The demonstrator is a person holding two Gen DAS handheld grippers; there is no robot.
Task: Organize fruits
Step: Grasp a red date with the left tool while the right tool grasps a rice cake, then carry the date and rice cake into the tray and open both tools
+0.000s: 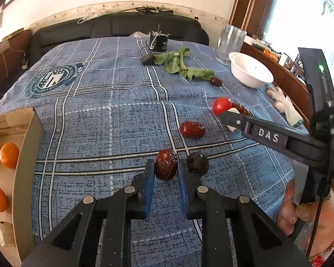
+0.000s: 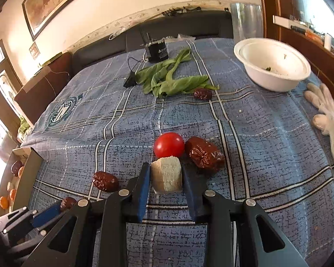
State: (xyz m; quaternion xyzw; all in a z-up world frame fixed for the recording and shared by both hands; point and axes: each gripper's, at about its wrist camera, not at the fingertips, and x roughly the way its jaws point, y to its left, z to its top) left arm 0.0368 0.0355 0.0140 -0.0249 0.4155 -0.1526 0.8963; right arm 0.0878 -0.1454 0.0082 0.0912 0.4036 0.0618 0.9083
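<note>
My left gripper (image 1: 166, 166) is shut on a dark red date (image 1: 166, 165) just above the blue checked cloth. A darker date (image 1: 197, 163) lies right beside its right finger, and another red date (image 1: 192, 129) lies farther ahead. My right gripper (image 2: 166, 173) is shut on a pale white chunk (image 2: 166, 174). A cherry tomato (image 2: 169, 144) touches the chunk's far side, and a wrinkled date (image 2: 204, 154) lies to its right. A further date (image 2: 105, 181) lies left of the right gripper. A cardboard box (image 1: 25, 162) at the left holds small oranges (image 1: 9, 155).
A white bowl (image 2: 272, 80) stands at the back right beside a clear glass (image 2: 247, 21). Green leaves (image 2: 167, 77) and a lone date (image 2: 202, 94) lie mid-table. A black device (image 2: 158, 51) stands at the back. A white glove (image 2: 329, 120) lies at the right edge.
</note>
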